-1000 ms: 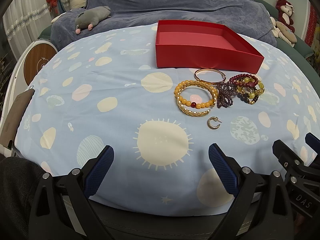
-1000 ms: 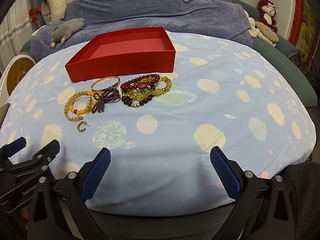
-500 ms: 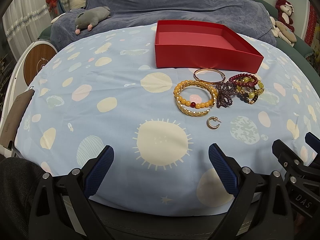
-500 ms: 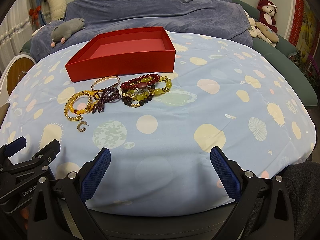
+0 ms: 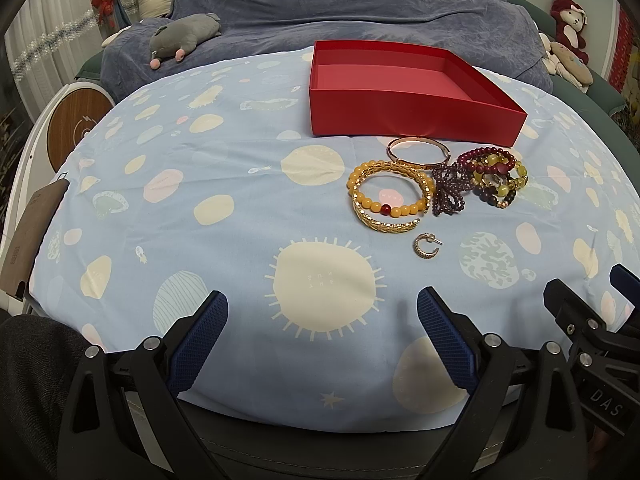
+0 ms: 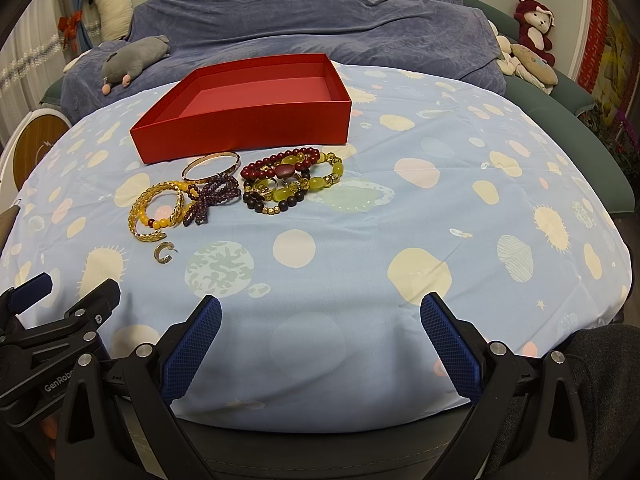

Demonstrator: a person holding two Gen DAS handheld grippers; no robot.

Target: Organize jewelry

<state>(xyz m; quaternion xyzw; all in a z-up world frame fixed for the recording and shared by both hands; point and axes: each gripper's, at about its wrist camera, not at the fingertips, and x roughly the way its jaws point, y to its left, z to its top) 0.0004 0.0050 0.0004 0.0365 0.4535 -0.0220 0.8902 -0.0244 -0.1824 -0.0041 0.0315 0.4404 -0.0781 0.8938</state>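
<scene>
Tangled bracelets (image 6: 292, 184) (individual strands indistinct)

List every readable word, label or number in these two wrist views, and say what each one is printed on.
"DAS": white letters on the right gripper body, at the left wrist view's lower right edge; cut off.
"GenRobo": white letters on the left gripper body, at the right wrist view's lower left edge; cut off.
Faint lettering on the sun print of the tablecloth: too faint to read.
Print on the brown item at the left edge: too blurred.

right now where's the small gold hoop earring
The small gold hoop earring lies alone on the blue cloth, just nearer the camera than the gold bangle, at right of centre in the left wrist view.
</scene>
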